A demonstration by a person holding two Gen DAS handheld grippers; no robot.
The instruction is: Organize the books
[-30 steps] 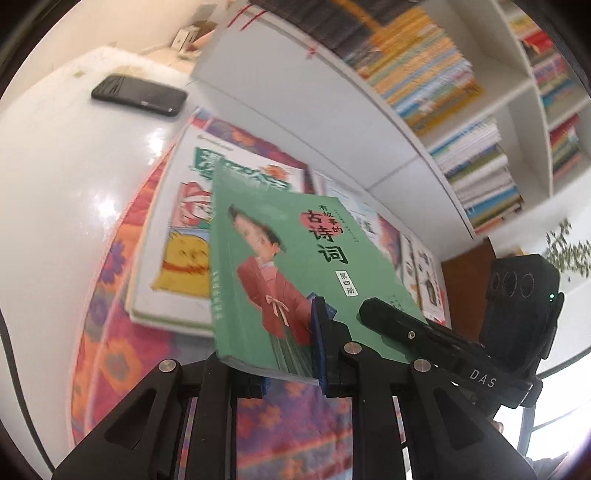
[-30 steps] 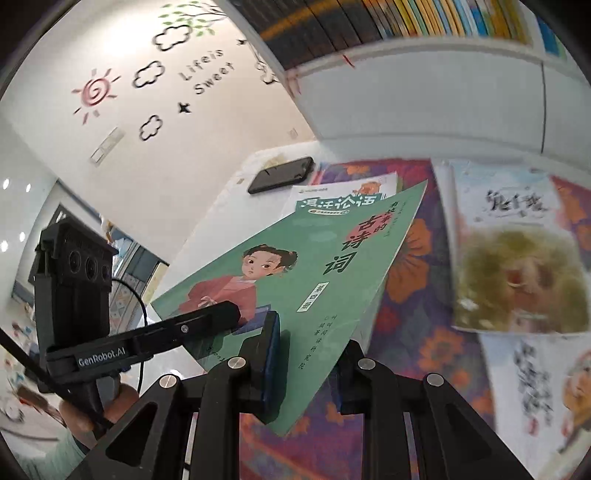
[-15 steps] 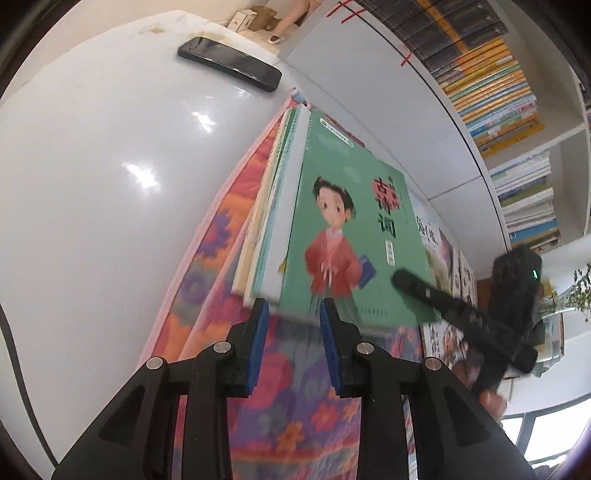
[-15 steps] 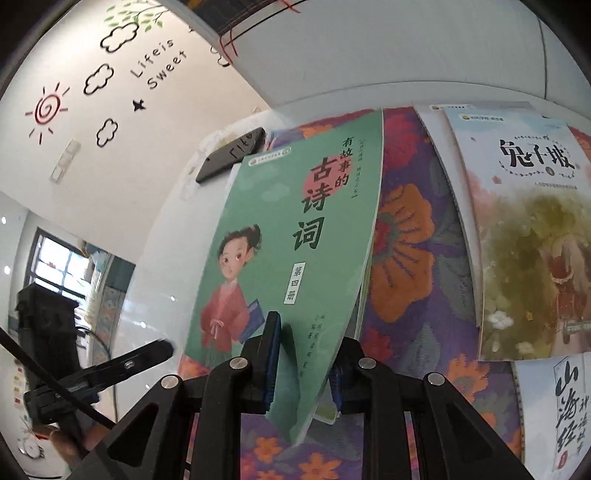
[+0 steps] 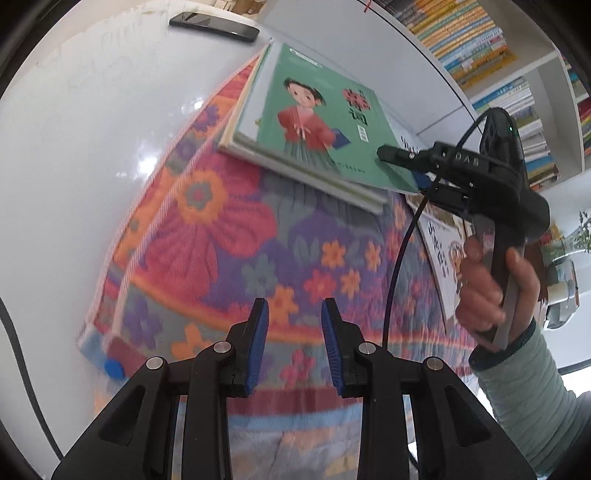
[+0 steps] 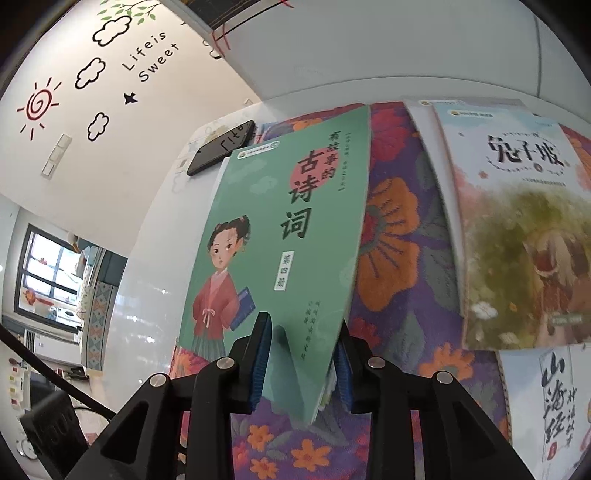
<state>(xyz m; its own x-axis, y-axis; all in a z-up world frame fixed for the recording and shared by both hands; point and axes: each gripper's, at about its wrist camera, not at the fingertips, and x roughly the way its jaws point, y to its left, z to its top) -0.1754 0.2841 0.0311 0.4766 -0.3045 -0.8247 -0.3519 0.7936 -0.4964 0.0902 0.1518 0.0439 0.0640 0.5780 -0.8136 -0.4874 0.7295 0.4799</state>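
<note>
My left tongs [image 5: 294, 341] gape over the floral cloth [image 5: 207, 236], nothing between them. My right tongs [image 6: 302, 363] are opening around the green book's [image 6: 291, 236] corner; it tops a stack on the white table [image 5: 74, 129]. Beyond, a phone [image 5: 214, 26], bookshelves [image 5: 480, 48].

- Green book [image 6: 288, 236]: paperback, cover up, cartoon girl in a red robe holding a blue book, Chinese title down the cover. Lies on top of a small stack [image 5: 295, 162] at the floral cloth's edge, near corner curled up.
- Book with a white, blurred green-brown cover [image 6: 517, 229]: flat on the cloth, well right of the stack.
- Third white book [image 6: 554, 398]: flat, just below it.
</note>
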